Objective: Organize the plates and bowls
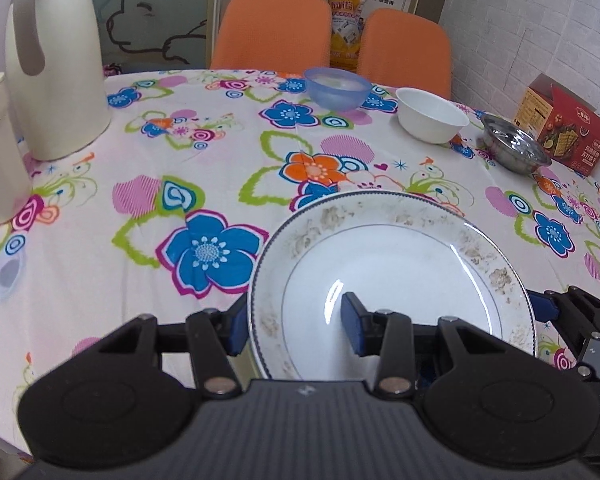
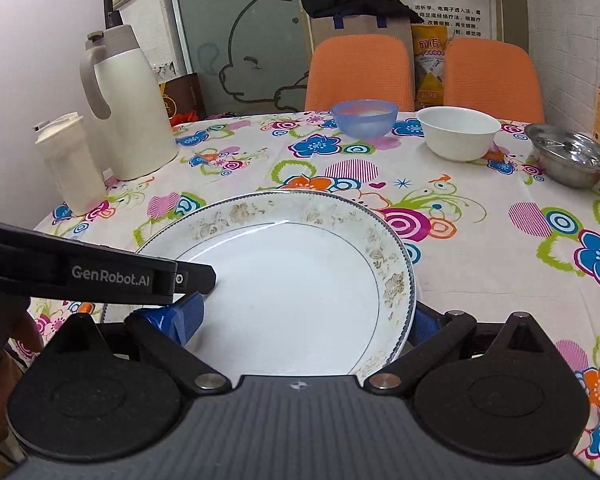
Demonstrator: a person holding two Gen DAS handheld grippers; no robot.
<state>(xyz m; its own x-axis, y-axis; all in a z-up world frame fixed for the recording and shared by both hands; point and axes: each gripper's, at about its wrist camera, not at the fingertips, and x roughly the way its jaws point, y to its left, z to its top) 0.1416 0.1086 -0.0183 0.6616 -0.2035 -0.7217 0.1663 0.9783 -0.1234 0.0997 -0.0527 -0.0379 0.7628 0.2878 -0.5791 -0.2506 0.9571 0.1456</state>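
Two grippers at one floral-rimmed plate (image 1: 392,276) on the flowered tablecloth (image 1: 140,160): left gripper (image 1: 296,328) and right gripper (image 2: 300,320) each spread astride opposite rims, unclosed; next, judged, pinch and lift toward blue bowl (image 1: 337,88), white bowl (image 1: 432,120), steel bowl (image 1: 514,148); orange chairs (image 1: 272,28) behind.

Your left wrist camera sits low behind the left gripper (image 1: 296,330), looking forward across the table (image 1: 100,312) toward the orange chairs (image 1: 272,28), with the plate (image 1: 392,272) very close under the lens. Your right wrist camera looks the same way from behind the right gripper (image 2: 304,320), just as near the plate (image 2: 300,280), and catches your left gripper (image 2: 100,276) entering at its left edge. Both views share the plate, jug (image 1: 56,72), blue bowl (image 1: 337,88), white bowl (image 1: 432,120), steel bowl (image 1: 514,148) and chairs.
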